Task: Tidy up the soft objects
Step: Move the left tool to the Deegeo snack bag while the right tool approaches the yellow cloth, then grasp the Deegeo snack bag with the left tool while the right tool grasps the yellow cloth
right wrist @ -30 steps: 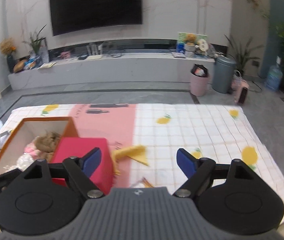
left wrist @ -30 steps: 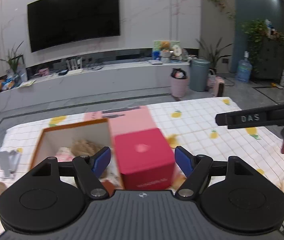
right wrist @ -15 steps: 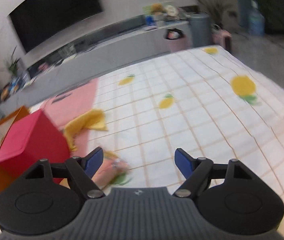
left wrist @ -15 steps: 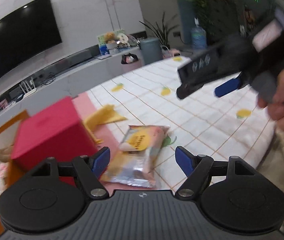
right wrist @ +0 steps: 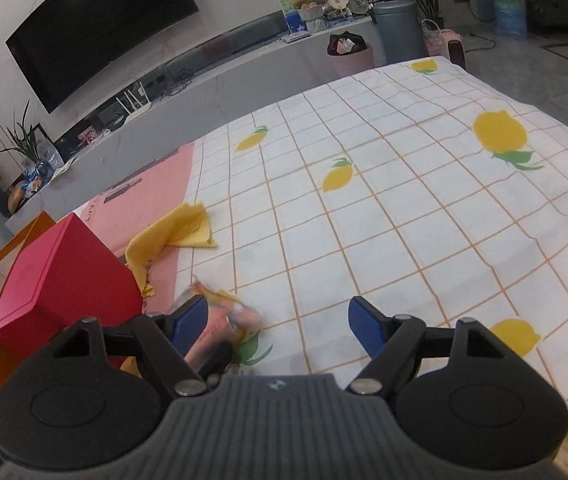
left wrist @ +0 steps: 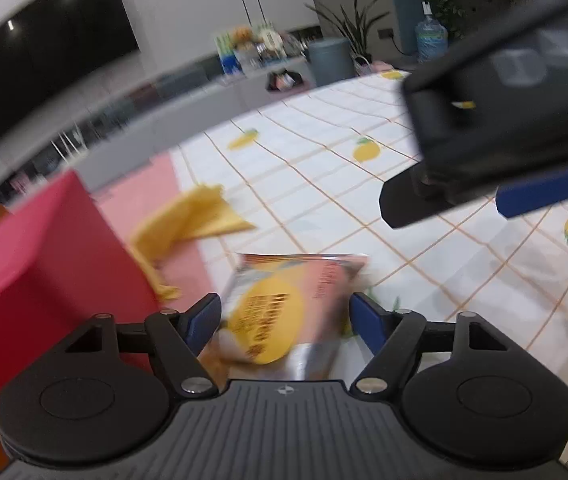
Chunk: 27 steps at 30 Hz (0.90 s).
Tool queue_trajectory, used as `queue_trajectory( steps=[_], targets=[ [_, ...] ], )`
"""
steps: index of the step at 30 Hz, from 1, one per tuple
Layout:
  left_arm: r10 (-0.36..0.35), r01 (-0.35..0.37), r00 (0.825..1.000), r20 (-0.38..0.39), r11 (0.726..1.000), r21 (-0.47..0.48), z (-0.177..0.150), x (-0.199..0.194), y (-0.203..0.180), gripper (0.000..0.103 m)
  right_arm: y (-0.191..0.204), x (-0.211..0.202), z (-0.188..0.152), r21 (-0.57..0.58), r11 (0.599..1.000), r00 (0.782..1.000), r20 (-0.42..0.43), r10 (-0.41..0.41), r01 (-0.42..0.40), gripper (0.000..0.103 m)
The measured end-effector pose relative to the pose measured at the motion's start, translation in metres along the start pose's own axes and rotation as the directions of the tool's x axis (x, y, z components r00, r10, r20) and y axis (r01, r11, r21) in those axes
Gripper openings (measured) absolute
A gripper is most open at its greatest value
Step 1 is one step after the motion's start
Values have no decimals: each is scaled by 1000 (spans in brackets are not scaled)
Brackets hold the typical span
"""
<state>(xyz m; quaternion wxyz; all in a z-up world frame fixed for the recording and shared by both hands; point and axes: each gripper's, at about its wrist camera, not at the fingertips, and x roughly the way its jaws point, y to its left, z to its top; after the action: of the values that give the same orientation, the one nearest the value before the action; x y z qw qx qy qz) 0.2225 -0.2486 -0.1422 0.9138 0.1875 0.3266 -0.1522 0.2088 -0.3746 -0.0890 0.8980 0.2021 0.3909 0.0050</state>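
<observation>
A shiny orange and pink snack packet [left wrist: 295,304] lies on the checked tablecloth [left wrist: 423,248]. My left gripper [left wrist: 285,316] is open and low over it, with the packet between its blue pads; the picture is blurred. A crumpled yellow cloth [left wrist: 192,220] lies just beyond, against the red box [left wrist: 44,248]. My right gripper [right wrist: 280,320] is open over bare tablecloth, and the packet [right wrist: 224,312] shows behind its left finger. In the left wrist view the right gripper [left wrist: 471,200] hangs at the upper right.
An open orange box [right wrist: 8,248] stands behind the red box [right wrist: 60,264] at the left. The yellow cloth [right wrist: 172,232] rests partly on a pink mat [right wrist: 152,188]. The lemon-print tablecloth [right wrist: 403,200] stretches right. Beyond are a TV wall, a low counter and bins.
Both grippers have come down toward the table. The left one swung right, from the boxes to the snack packet, which now sits between its fingers. The right one tilted and then held still.
</observation>
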Motion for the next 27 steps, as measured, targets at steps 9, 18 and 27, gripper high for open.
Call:
queue_trajectory(
  steps=[9, 18, 27],
  targets=[
    [22, -19, 1000, 19, 984, -175, 6, 13, 1, 98, -17, -7, 3, 78, 997, 1000, 20, 7, -8, 77],
    [-81, 74, 997, -15, 962, -263, -32, -33, 2, 98, -17, -5, 1, 88, 996, 1000, 5, 24, -25, 77],
    [-134, 137, 990, 39, 984, -111, -65, -73, 3, 97, 3, -5, 14, -40, 997, 996, 42, 74, -72, 80]
  ],
)
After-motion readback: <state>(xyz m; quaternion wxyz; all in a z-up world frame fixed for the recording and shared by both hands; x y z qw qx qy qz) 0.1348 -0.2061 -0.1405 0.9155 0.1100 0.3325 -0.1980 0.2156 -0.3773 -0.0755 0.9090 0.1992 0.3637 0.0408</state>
